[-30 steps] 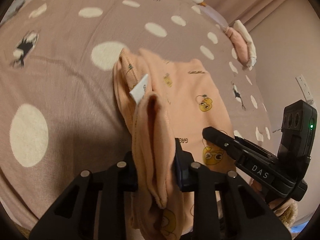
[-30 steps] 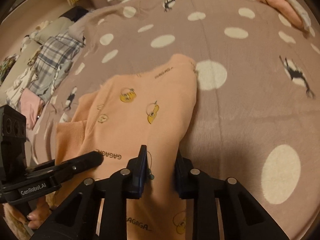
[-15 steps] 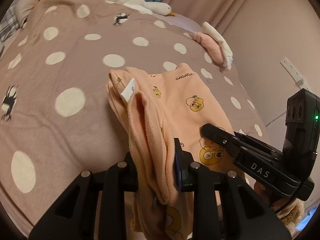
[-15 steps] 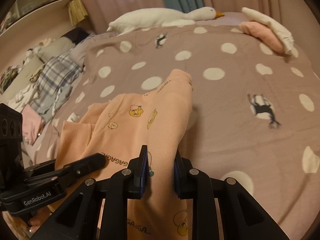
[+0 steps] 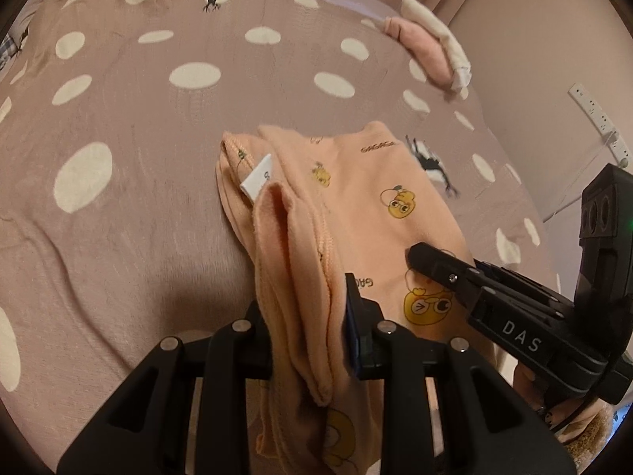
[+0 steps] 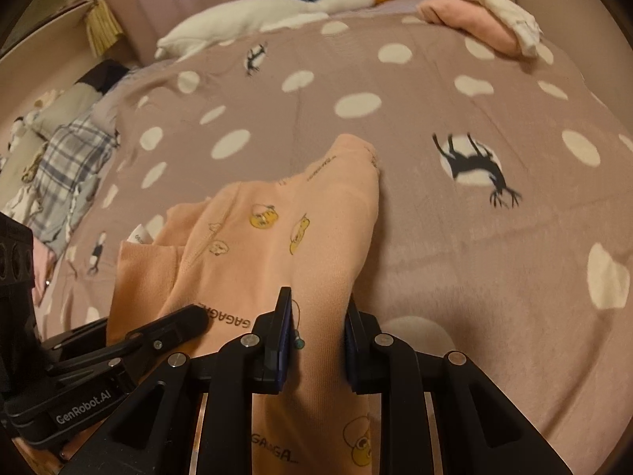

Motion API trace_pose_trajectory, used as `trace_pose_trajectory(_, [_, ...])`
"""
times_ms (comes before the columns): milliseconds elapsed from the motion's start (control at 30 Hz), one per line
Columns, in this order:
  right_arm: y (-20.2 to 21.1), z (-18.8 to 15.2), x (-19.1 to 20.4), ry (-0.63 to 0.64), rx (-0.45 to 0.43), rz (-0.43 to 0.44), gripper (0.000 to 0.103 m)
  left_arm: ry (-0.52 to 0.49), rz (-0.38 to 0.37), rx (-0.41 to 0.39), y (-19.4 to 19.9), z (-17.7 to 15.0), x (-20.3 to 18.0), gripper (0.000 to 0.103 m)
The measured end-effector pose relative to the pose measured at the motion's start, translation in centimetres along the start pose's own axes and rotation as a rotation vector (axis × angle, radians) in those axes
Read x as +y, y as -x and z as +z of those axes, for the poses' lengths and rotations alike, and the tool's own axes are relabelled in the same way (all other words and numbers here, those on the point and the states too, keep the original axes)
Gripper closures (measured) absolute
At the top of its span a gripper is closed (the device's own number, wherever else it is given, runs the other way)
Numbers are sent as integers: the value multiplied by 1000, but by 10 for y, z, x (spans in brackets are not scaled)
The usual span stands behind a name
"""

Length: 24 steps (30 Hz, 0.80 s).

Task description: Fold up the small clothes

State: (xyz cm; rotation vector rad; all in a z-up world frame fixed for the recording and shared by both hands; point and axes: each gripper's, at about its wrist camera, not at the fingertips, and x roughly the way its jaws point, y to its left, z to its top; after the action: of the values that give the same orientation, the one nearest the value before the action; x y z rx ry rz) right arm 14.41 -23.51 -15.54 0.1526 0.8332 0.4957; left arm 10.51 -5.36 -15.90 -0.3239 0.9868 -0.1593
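Two hand-held grippers pinch a peach duck-print garment (image 5: 395, 198) over a polka-dot bedspread (image 5: 118, 118): the left hand-held gripper (image 5: 308, 336) is clamped on a bunched fold, the right hand-held gripper (image 6: 316, 332) on the opposite edge. The garment's far end rests on the bed, with a plush goose (image 6: 257, 16) and folded clothes (image 6: 474, 16) beyond.

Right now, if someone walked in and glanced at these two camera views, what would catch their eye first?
First, the peach duck-print garment in the middle of the bed, its near end pinched at two spots by the left gripper and the right gripper. Then the dusty-pink bedspread with white dots beneath it. At the far edge, a white goose plush lies beside a small pink-and-cream pile of folded clothes.
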Motion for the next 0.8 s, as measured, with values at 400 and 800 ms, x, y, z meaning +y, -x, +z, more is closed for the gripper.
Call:
trace_pose_trajectory(400, [-9,-6,-5,-2,39,-58,78,24,22,46,-11,-5,9,65])
trace_pose_trajectory(800, [41,1,1,36,-98,-145,47,7,79,-81,45,3,15,18])
